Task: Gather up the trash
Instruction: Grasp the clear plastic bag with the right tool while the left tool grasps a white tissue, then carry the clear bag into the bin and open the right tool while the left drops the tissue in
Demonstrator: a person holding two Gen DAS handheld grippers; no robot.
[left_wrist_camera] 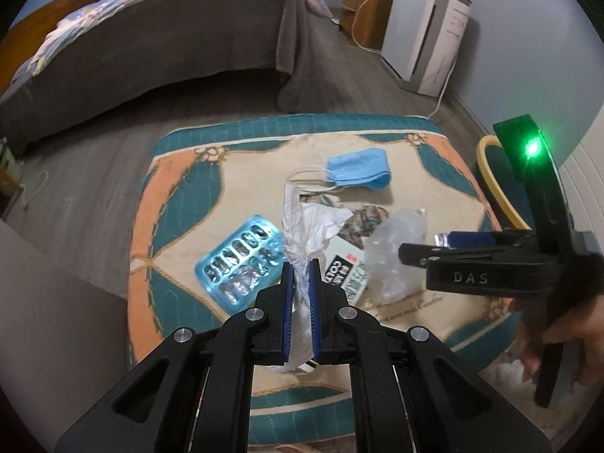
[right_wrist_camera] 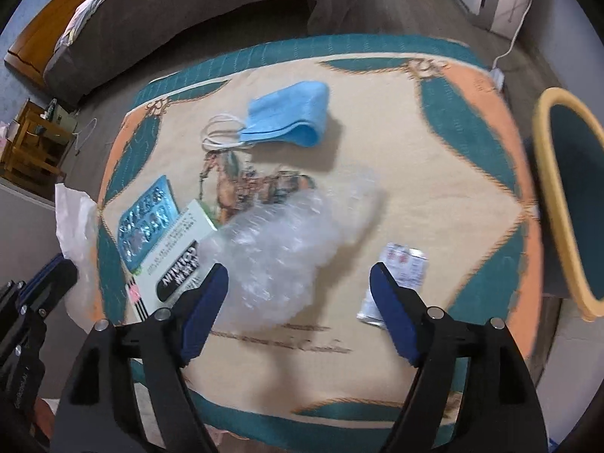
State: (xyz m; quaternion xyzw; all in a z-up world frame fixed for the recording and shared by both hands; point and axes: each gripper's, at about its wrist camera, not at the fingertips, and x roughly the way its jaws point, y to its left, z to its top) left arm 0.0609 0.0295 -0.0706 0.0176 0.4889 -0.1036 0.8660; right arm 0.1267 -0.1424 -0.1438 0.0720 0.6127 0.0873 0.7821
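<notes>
Left gripper tilted steeply down, jaws pinching crumpled white tissue above rug. Right gripper pointing down, jaws spread over clear plastic wrap, touching nothing.

crumpled white tissue hangs upright, clamped between blue pads; on the mat lie a folded blue face mask, blister pack, crumpled clear plastic, small printed packet

"DAS" embossed on right gripper body; box print unreadable.
</notes>
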